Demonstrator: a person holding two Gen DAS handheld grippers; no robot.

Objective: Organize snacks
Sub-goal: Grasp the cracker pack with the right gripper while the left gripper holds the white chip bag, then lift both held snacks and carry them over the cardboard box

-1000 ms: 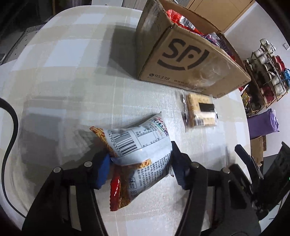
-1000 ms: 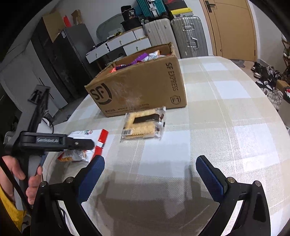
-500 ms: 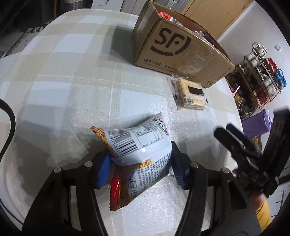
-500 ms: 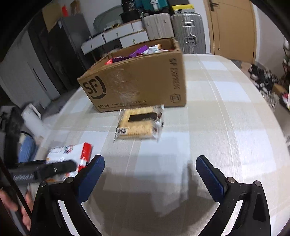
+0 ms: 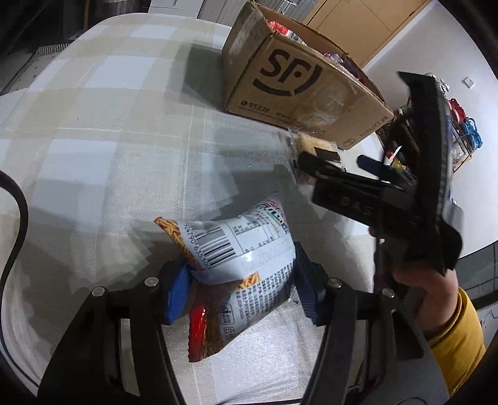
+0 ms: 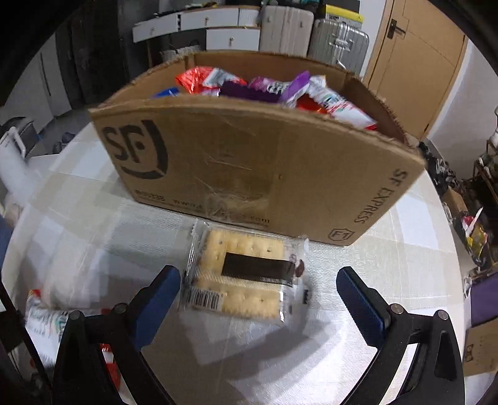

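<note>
Left gripper (image 5: 239, 291) clamped on chip bag (image 5: 239, 264); right gripper (image 6: 258, 296) wide open, empty, over cracker pack (image 6: 246, 274).

Checked tablecloth (image 6: 389, 280); suitcases (image 6: 311, 31), white drawers (image 6: 218, 28), wooden door (image 6: 420, 62) behind.

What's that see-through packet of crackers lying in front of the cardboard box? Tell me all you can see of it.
The cracker packet is a clear, crinkly plastic wrapper over pale square crackers with a dark label band across the middle and a barcode at one corner. It lies flat on the checked tablecloth, just in front of the cardboard box. The right tongs stand open on either side of it, not touching.
</note>
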